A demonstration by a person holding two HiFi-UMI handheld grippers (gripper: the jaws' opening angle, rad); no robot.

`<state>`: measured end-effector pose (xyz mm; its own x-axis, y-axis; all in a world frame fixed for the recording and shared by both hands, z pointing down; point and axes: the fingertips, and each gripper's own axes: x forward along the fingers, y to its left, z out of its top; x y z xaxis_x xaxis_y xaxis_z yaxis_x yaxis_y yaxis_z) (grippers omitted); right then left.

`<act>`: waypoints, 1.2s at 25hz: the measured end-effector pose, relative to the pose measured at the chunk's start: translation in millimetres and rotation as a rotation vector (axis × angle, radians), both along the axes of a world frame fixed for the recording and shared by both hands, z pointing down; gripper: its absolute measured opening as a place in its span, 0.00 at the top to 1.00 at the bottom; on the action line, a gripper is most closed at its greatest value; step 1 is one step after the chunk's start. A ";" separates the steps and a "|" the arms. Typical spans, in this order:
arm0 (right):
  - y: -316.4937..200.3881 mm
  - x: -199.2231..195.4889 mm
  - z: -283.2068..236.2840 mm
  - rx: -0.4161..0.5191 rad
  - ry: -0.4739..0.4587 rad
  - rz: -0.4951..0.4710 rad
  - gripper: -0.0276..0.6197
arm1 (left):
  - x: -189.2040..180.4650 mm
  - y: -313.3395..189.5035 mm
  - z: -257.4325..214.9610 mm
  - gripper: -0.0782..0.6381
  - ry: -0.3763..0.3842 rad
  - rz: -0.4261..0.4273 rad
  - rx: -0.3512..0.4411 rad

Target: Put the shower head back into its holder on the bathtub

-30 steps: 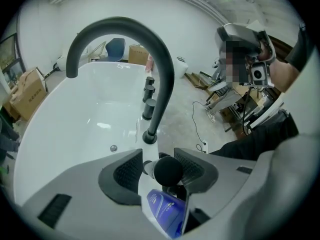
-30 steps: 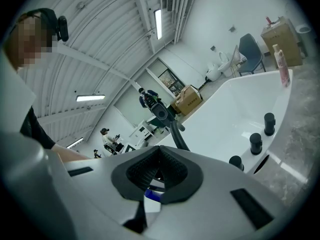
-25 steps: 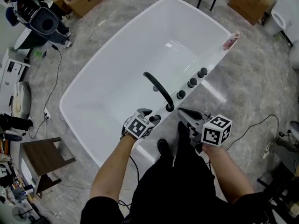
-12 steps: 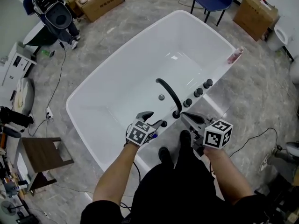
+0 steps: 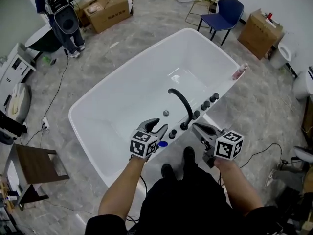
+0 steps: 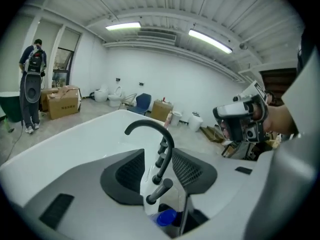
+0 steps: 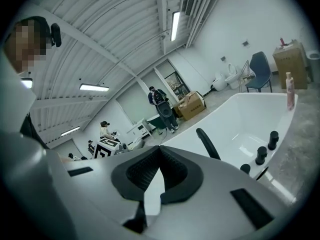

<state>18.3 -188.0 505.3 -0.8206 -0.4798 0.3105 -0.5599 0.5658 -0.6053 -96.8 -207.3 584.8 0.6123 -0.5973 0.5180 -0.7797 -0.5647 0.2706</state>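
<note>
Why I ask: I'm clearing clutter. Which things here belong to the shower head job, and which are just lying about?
Job: shower head, bathtub.
Lying about: pink bottle on the tub's rim, blue chair, cardboard box, wooden stool.

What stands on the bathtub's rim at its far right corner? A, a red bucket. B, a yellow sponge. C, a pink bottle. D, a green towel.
C: a pink bottle stands on the bathtub rim at that corner, past the black knobs.
</note>
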 end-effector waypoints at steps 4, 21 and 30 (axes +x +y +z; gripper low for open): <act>12.1 8.9 -11.4 0.020 0.031 0.012 0.93 | -5.2 1.3 -25.2 0.66 0.102 -0.071 0.044; -16.6 80.2 -57.8 0.170 -0.017 0.004 0.93 | 46.3 16.6 -113.0 0.83 -0.012 -0.033 0.239; -38.4 114.8 -105.3 0.311 -0.044 -0.078 0.92 | 61.1 -15.1 -170.4 0.86 -0.076 -0.280 0.341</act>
<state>133.1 -226.5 400.0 -0.8680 -0.4813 0.1222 -0.4847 0.7678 -0.4189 -35.7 -222.3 414.4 0.3709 -0.8788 0.3002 -0.9256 -0.3763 0.0419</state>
